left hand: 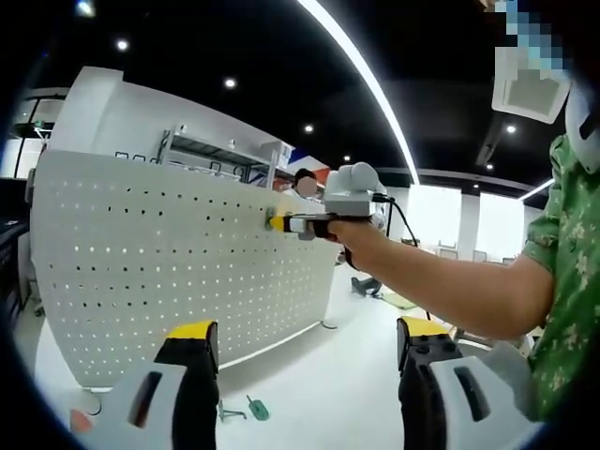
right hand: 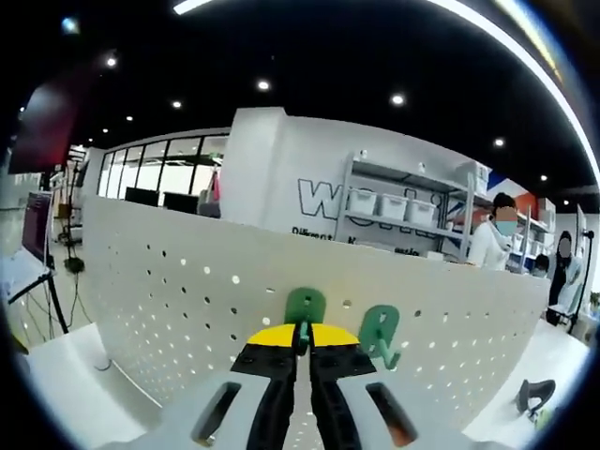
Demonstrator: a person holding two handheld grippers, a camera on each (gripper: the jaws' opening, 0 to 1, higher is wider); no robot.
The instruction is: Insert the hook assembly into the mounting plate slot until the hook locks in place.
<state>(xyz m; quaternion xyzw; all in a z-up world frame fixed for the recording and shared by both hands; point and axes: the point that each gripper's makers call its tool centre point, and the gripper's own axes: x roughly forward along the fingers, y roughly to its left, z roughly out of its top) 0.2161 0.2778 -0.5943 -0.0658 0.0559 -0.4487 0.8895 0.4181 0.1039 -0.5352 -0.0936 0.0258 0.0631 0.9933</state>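
Note:
A white perforated mounting plate stands upright on a white table. In the right gripper view my right gripper is shut on a green hook, holding it against the plate. A second green hook hangs on the plate just to its right. From the left gripper view, that right gripper, held in a person's hand, has its tip at the plate near the upper edge. My left gripper stays back from the plate, open, with nothing between its jaws.
Two loose green hooks lie on the table in front of the plate. A dark object rests on the table at the right. Shelves with bins and a person in a white coat are behind the plate.

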